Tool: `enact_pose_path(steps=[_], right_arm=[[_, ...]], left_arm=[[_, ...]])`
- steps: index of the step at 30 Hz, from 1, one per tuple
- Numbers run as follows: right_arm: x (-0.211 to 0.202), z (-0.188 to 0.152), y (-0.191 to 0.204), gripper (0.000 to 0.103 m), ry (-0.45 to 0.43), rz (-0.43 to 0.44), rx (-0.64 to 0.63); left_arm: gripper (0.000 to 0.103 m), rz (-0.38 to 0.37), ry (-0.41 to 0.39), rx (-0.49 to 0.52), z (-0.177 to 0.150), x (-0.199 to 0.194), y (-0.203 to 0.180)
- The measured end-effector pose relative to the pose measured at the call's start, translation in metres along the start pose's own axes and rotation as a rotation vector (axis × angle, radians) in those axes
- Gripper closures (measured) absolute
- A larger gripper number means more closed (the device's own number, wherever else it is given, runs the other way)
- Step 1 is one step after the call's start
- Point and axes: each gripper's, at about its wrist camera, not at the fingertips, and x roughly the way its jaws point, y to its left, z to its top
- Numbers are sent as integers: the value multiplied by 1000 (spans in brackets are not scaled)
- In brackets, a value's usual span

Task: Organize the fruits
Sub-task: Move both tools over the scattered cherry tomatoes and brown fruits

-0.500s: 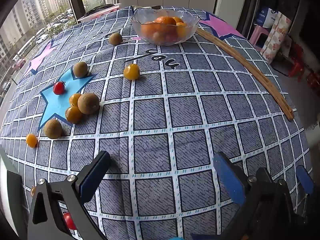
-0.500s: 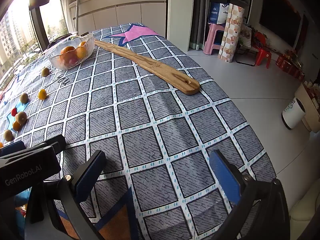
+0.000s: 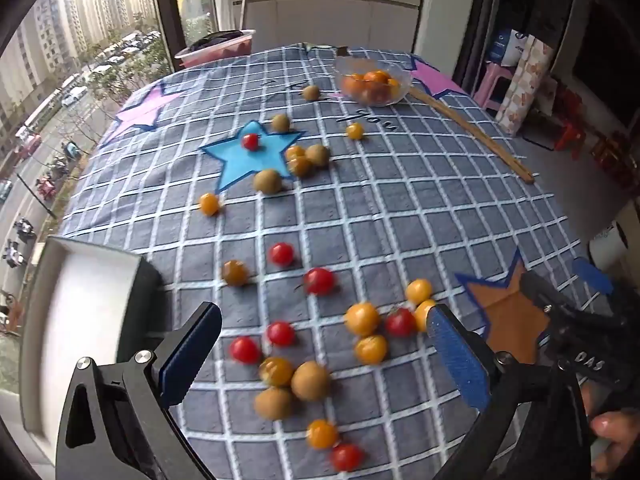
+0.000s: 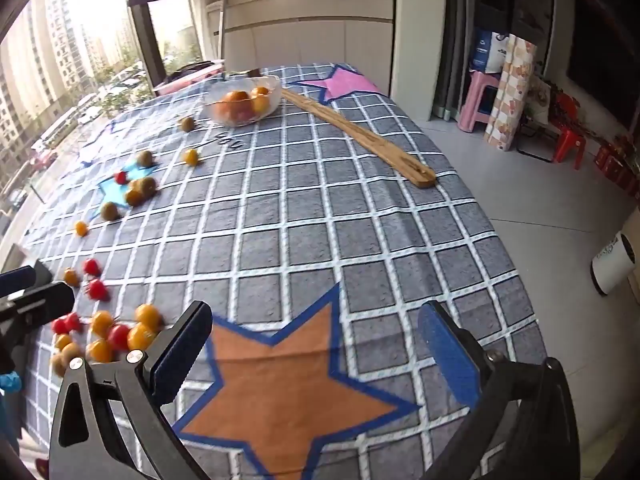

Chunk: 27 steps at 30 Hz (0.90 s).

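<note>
While loose fruit lies scattered along the table's left edge, a white tray waits at that edge, likely to receive one kind. The left gripper hangs above a near cluster of red cherry tomatoes, yellow ones and brown kiwi-like fruits, jaws wide and holding nothing. Further right, the right gripper hovers wide and empty over an orange star. Toward the far edge, a glass bowl already holds orange fruit beside a wooden board.

Left wrist view looks steeply down, close over scattered fruit, right wrist view close over orange star, both facing the far bowl and window, sharing tablecloth
</note>
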Motion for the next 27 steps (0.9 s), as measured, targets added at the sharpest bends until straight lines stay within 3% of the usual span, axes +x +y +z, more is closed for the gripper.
enact_pose_path(steps=[3,6,9,14,27], right_arm=[[-4,-13,19,0,43,82,-11],[-10,-34,38,0,73,99,-37],[-13,-49,50,0,106,114,-62],[-16,-56,56,0,128,89,-80],[-13,-55,53,0,150,96,-51]], left_arm=[[0,63,15,-18,-38,-4,27],[0,23,55,-59,-69,0,46],[0,44,60,-66,-85,3,45],[0,42,50,-94,-93,5,48],[0,64,17,-113,-78,6,46]])
